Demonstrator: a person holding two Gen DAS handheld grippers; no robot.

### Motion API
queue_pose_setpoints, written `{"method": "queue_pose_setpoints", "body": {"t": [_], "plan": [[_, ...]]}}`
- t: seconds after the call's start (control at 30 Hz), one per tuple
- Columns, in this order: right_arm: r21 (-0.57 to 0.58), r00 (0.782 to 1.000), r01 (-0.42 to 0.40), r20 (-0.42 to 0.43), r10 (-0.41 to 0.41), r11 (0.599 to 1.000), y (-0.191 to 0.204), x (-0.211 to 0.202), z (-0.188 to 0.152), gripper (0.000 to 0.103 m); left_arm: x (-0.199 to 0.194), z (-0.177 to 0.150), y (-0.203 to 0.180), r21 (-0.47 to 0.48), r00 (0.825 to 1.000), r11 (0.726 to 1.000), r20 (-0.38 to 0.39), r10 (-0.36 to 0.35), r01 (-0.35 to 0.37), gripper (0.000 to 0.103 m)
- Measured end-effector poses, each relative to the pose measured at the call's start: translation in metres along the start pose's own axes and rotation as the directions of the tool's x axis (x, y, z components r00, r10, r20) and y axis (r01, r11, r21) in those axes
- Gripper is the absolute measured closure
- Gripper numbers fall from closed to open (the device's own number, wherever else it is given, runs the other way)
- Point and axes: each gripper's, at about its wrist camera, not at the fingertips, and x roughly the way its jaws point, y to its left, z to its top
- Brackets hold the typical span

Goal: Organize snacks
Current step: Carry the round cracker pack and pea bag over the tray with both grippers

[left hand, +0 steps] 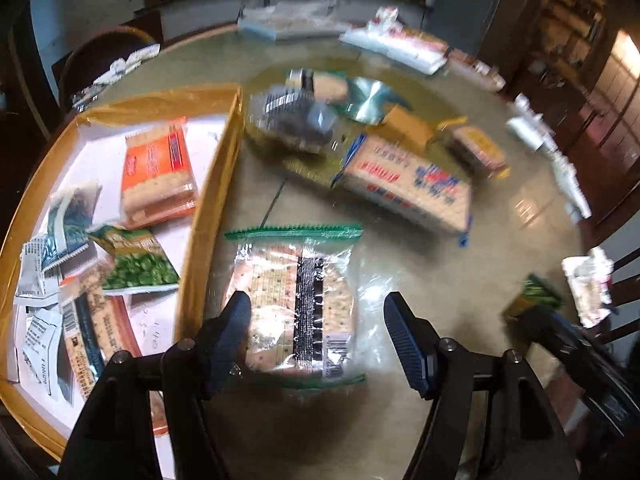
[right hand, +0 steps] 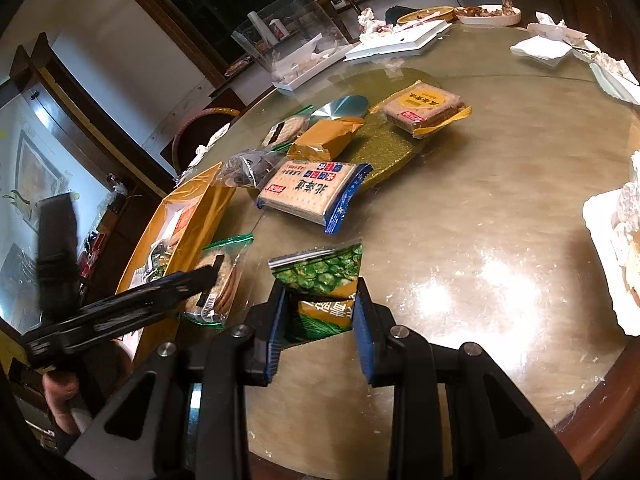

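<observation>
My left claw [left hand: 316, 334] stands apart over the cracker pack [left hand: 294, 304], which lies on the surface [left hand: 460, 280] just beside the box [left hand: 212, 200]. My right claw [right hand: 320, 320] is clamped on the pea packet [right hand: 322, 280]. Risk: the slick wrapper may slide from the pads as they close, or snag the box wall.

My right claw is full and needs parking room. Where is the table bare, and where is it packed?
Bare tabletop lies right of the blue cracker pack, running to the white wrappers at the edge. The right claw grips the green pea packet. Crowded: the snack pile behind the blue pack, and the yellow box, nearly full.
</observation>
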Motion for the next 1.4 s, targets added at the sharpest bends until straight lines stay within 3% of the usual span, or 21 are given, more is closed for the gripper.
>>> {"method": "queue_pose_setpoints", "body": {"t": [0.07, 0.17, 0.37, 0.5, 0.8, 0.93, 1.0, 1.17, 1.4], "plan": [[-0.003, 1.0, 0.007, -0.001, -0.007, 1.0, 0.0, -0.001, 0.0, 0.07, 0.006, 0.0, -0.007, 0.051, 0.998, 0.996, 0.0, 0.067, -0.067, 0.031], [-0.002, 1.0, 0.004, 0.004, -0.004, 1.0, 0.001, -0.001, 0.0, 0.07, 0.01, 0.0, -0.003, 0.083, 0.994, 0.99, 0.015, 0.112, -0.113, 0.028], [-0.005, 1.0, 0.001, -0.007, -0.001, 1.0, 0.002, 0.001, -0.002, 0.07, 0.004, -0.007, 0.004, 0.081, 0.995, 0.994, -0.056, 0.081, -0.076, 0.028], [-0.006, 1.0, -0.005, -0.009, 0.005, 1.0, 0.003, 0.003, -0.002, 0.07, 0.007, -0.007, 0.001, 0.037, 0.997, 0.998, -0.053, 0.061, -0.059, 0.028], [-0.034, 1.0, 0.014, -0.007, -0.014, 0.999, 0.009, 0.003, -0.004, 0.07, -0.008, -0.037, -0.025, 0.153, 1.0, 0.988, -0.003, 0.019, -0.019, 0.028], [-0.037, 1.0, 0.017, -0.006, -0.017, 0.999, 0.01, 0.005, -0.006, 0.07, -0.001, -0.037, -0.021, 0.131, 0.999, 0.991, -0.035, 0.01, -0.005, 0.023], [-0.043, 1.0, 0.016, -0.008, -0.017, 0.999, 0.011, 0.006, -0.008, 0.07, 0.0, -0.036, -0.02, 0.12, 1.0, 0.993, -0.013, 0.006, -0.004, 0.023], [-0.058, 1.0, 0.02, -0.006, -0.02, 0.998, 0.016, 0.003, -0.012, 0.07, -0.006, -0.042, -0.018, 0.075, 1.0, 0.997, 0.01, -0.024, 0.023, 0.028], [-0.097, 0.999, -0.026, 0.019, 0.028, 0.995, 0.04, -0.003, -0.006, 0.07, -0.06, -0.05, 0.008, -0.052, 0.98, 0.989, 0.147, -0.132, 0.141, 0.028]]}}
